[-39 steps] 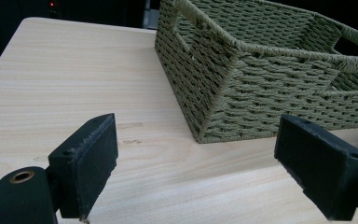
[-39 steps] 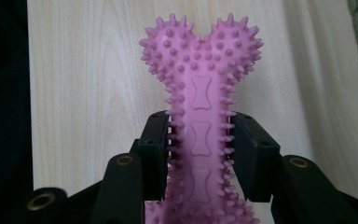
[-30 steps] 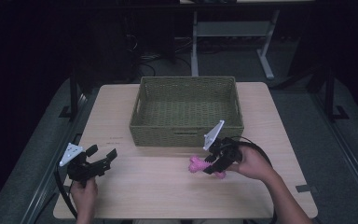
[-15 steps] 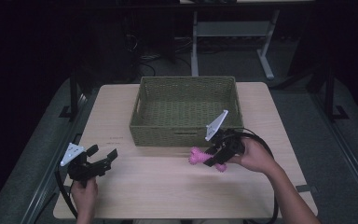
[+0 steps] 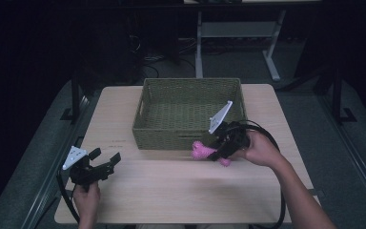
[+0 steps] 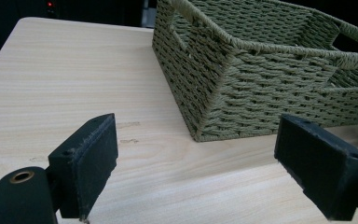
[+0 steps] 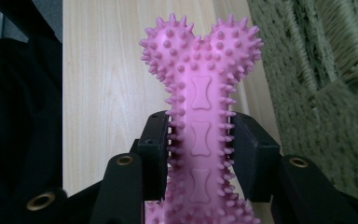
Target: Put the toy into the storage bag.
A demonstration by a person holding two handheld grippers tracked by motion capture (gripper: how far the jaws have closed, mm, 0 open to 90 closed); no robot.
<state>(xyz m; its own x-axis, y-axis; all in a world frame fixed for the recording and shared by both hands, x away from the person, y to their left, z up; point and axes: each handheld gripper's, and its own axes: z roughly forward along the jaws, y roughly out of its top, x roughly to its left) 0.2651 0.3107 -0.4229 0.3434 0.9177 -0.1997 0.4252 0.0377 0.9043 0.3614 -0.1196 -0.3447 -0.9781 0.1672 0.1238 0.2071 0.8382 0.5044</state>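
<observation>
Resting at seven o'clock on the table point(image 5: 171, 191), my left gripper point(image 5: 106, 160) stands released with nothing between its jaws, while at four o'clock my right gripper point(image 5: 214, 151) clamps the spiky pink bone toy point(image 7: 199, 116) just before the woven basket point(image 5: 190, 114).

The pink rubber dog bone covered in small spikes point(image 7: 200, 121) is clamped by its shaft, its knobbed two-lobed end pointing toward 12 o'clock in the right gripper view. In the high view the bone point(image 5: 204, 151) sits above the pale wooden table, just at 6 o'clock of the olive woven basket's near wall point(image 5: 171, 136).
</observation>
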